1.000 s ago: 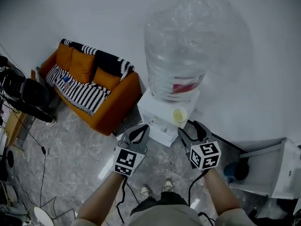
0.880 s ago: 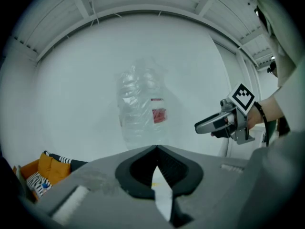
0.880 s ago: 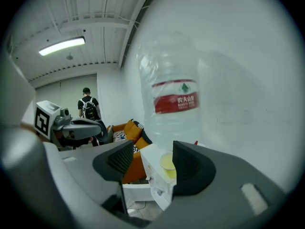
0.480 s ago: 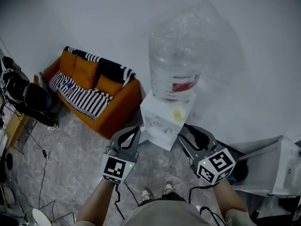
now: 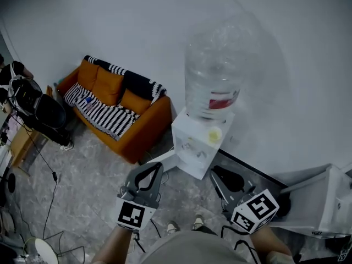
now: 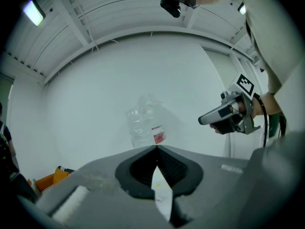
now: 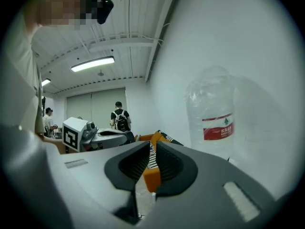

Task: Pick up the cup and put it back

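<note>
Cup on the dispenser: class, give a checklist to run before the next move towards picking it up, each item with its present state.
1. Cup visible on the dispenser top: ok.
2. Right gripper jaws open for a grasp: not ok; they have just been closing, with nothing between them.
3. Left gripper empty: ok, jaws together.
4. Cup clear of the bottle: cannot tell.
5. Cup empty: cannot tell.
</note>
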Demonstrator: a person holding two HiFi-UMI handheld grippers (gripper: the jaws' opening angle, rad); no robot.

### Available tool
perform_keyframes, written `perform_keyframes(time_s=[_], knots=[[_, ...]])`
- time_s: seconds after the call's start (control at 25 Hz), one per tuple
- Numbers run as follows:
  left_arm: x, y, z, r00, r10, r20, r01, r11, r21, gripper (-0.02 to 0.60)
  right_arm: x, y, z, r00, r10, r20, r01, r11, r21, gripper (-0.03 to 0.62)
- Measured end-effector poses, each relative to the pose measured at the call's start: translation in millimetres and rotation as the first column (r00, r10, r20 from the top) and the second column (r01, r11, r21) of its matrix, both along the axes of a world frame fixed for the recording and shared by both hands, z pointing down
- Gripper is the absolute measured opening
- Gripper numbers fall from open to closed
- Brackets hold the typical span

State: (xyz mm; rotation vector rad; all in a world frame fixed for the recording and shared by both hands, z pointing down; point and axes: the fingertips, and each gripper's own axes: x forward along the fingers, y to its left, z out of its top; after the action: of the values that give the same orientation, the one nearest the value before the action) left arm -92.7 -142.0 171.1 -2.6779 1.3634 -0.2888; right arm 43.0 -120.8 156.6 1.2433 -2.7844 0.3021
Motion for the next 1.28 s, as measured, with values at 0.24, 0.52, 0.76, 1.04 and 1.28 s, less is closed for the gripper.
perform_keyframes(time_s=[0.24,0.52,0.76,1.04,1.28], knots=[[-10,17,15,1.000,-0.010,-0.016,0.009,0.998,-0.056,0.002,-10,18,-4,0.998,-0.029,-0.054,0.030,0.999,0.020,0.031],[-10,29,20,0.999,-0.017,-0.034,0.015,0.996,-0.084,0.002,-1,21,5,0.994,-0.020,-0.106,0.022,1.000,0.016,0.004],[-18,27,22,0.999,-0.017,-0.045,0.013,0.996,-0.092,0.002,-7,18,13,0.990,-0.034,-0.140,0.034,0.999,0.004,0.003],[-18,26,26,0.999,-0.002,-0.034,-0.001,0.996,-0.085,0.002,-12,13,12,0.990,-0.040,-0.134,0.041,0.999,0.005,0.003],[-25,25,20,1.000,-0.018,-0.021,0.016,0.997,-0.075,0.002,-19,13,11,0.988,-0.061,-0.143,0.063,0.998,0.013,0.003]])
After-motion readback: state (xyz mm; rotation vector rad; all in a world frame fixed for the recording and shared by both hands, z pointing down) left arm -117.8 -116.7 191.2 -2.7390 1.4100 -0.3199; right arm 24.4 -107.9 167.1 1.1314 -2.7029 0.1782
